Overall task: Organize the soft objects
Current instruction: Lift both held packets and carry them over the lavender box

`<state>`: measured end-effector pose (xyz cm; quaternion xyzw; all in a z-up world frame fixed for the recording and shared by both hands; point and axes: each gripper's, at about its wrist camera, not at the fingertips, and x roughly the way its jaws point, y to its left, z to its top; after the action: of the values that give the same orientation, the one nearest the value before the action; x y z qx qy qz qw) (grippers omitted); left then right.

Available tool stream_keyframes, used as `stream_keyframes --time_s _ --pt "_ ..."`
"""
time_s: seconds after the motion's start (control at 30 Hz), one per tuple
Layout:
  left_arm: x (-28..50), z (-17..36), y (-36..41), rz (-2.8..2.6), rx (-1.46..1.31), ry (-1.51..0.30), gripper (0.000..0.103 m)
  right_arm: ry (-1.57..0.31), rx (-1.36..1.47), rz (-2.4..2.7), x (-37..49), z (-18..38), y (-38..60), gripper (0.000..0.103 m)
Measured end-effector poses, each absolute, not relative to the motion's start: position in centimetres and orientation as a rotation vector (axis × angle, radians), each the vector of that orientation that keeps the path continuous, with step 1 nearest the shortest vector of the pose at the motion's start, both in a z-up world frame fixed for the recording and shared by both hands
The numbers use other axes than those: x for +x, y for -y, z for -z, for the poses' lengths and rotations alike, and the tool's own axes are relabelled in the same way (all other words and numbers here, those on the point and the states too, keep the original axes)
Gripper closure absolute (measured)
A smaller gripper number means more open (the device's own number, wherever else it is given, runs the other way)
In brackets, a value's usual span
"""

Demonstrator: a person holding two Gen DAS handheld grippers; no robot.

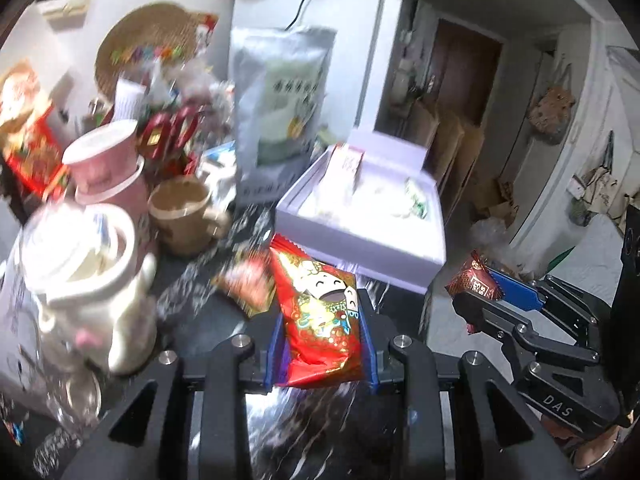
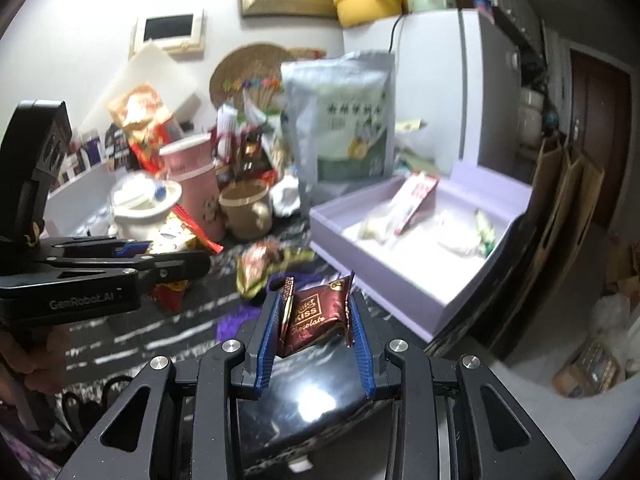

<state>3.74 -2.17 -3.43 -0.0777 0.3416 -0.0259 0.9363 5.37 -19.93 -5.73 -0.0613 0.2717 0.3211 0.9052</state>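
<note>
The left tool (image 1: 322, 332) is clamped on a red snack packet (image 1: 320, 316), which stands upright between its blue pads with a cartoon face printed on the front. The right tool (image 2: 316, 320) grips a brown chocolate packet (image 2: 316, 314), its wrapper pinched from both sides and its printed face turned toward the camera. In the left wrist view the right tool (image 1: 486, 296) shows off to the right of the left one, with the same chocolate packet (image 1: 472, 280) at its tip; in the right wrist view the left tool (image 2: 176, 258) reaches in from the left with the red packet (image 2: 180, 236) in its grip. Ahead of both tools and slightly right sits an open lilac box (image 1: 360, 240), its lid raised at the back, with a few pale wrapped pieces and a red and white sachet lying inside. Between the tools and the box, on the dark streaked counter (image 2: 160, 332), lies a loose crumpled packet (image 2: 260, 264). Further ahead stands a tall grey pouch (image 1: 280, 112), and to the left of it a tan mug (image 1: 184, 212), a pink container (image 1: 108, 164) and a white jar (image 1: 84, 264) crowd together. Motion blur softens much of the clutter.
</note>
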Motion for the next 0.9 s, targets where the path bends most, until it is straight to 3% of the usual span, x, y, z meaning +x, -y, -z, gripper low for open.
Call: stream_keyframes --time_s 0.53,0.9 --pt "10.6 -3.7 5.6 0.155 -0.08 -0.519 0.072 -0.395 -0.111 -0.59 10.5 -2.5 23.6 0.07" --pt "18.3 -6.1 8.1 0.213 -0.019 -0.499 0.072 -0.361 -0.101 -0.548 16.6 -5.8 25.1 0.07"
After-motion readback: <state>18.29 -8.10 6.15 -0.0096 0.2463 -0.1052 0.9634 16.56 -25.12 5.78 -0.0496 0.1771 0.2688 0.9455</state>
